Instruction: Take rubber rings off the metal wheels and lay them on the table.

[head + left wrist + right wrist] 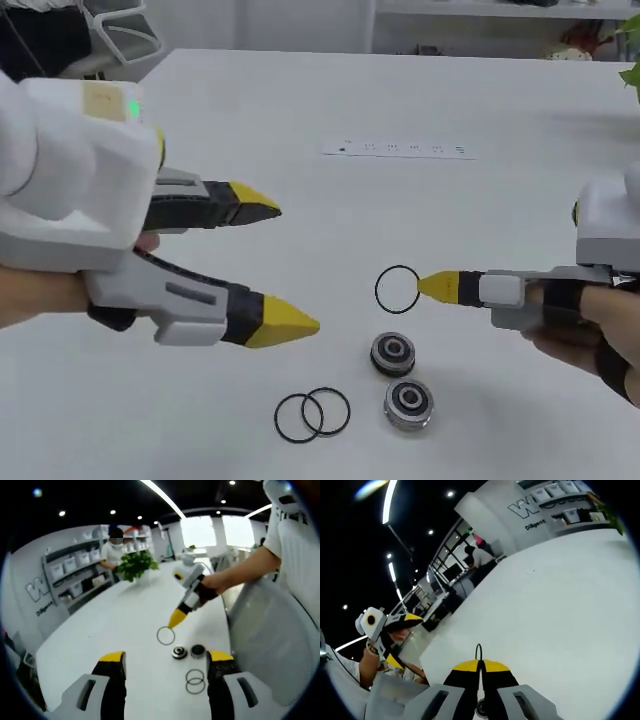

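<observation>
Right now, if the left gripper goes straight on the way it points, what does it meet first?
Probably the rubber ring pinched in the right gripper, almost dead ahead of the open left gripper; the metal wheels sit lower. Depth is unclear.

A long white power strip [400, 150] lies flat at 12 o'clock in the head view. A chair [125, 35] stands at 11 o'clock, and a green leaf [634, 74] pokes in at 2 o'clock.

In the left gripper view a bushy green plant [136, 566] sits at 11 o'clock. Shelves [75, 575] with white boxes [82, 557] are at 10 o'clock, and a person [111, 550] stands beside them. Bright windows [215, 530] are at 1 o'clock.

In the right gripper view big letters [520, 507] are on the wall [490, 515] at 1 o'clock. People [477, 555] stand at 12 o'clock.
</observation>
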`<state>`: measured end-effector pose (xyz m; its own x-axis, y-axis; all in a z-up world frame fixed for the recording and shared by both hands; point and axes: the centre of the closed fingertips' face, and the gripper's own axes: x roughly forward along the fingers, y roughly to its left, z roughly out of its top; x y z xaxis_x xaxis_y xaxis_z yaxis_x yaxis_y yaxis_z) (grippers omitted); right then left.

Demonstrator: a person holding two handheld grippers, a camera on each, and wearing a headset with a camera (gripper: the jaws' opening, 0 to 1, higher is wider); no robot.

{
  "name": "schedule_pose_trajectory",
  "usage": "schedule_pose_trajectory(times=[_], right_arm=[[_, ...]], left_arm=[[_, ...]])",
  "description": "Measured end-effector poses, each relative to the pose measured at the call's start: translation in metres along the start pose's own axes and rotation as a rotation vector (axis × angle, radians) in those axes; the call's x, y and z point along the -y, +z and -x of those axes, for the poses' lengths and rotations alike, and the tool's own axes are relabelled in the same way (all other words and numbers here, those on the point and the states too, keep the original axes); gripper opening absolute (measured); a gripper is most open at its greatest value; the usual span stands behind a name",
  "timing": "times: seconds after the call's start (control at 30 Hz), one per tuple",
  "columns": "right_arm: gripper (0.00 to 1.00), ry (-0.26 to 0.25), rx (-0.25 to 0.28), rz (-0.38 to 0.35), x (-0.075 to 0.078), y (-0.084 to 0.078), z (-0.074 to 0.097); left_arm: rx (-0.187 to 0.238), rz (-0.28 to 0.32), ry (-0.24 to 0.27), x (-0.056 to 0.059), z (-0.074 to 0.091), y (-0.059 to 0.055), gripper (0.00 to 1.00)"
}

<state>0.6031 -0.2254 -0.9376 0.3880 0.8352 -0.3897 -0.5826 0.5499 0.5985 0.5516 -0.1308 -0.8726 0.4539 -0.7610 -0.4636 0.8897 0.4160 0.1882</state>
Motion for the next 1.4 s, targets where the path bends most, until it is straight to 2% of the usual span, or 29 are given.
schedule_pose_trajectory(times=[0.17,0.23,0.43,0.63,0.8,1.03,1.17,1.4], right_arm=[[0.0,0.02,-0.001,0.009,-0.006,0.0,-0.002],[0.0,0.03,-0.002,0.012,-0.009,0.0,-0.003],[0.0,0.055,-0.006,0.022,-0.017,0.0,-0.005],[0.0,0.08,-0.024,0.029,-0.025,-0.005,-0.009],[0.0,0.101,-0.046,0.042,-0.033,-0.011,-0.013],[0.0,0.123,-0.076,0.057,-0.041,-0.019,-0.017],[0.0,0.132,-0.105,0.066,-0.045,-0.028,-0.021],[0.0,0.149,-0.161,0.086,-0.052,-0.043,-0.027]], left_arm=[[-0.016,0.008,0.034,-0.002,0.017,-0.007,0.68],[-0.026,0.013,0.065,-0.006,0.026,-0.011,0.68],[0.012,0.09,0.12,-0.008,0.049,-0.015,0.69],[0.011,0.122,0.157,-0.005,0.063,-0.025,0.73],[0.015,0.157,0.164,0.002,0.067,-0.036,0.76],[0.042,0.215,0.149,0.017,0.067,-0.047,0.85],[0.033,0.229,0.138,0.023,0.064,-0.055,0.88],[0.038,0.271,0.147,0.025,0.061,-0.06,0.88]])
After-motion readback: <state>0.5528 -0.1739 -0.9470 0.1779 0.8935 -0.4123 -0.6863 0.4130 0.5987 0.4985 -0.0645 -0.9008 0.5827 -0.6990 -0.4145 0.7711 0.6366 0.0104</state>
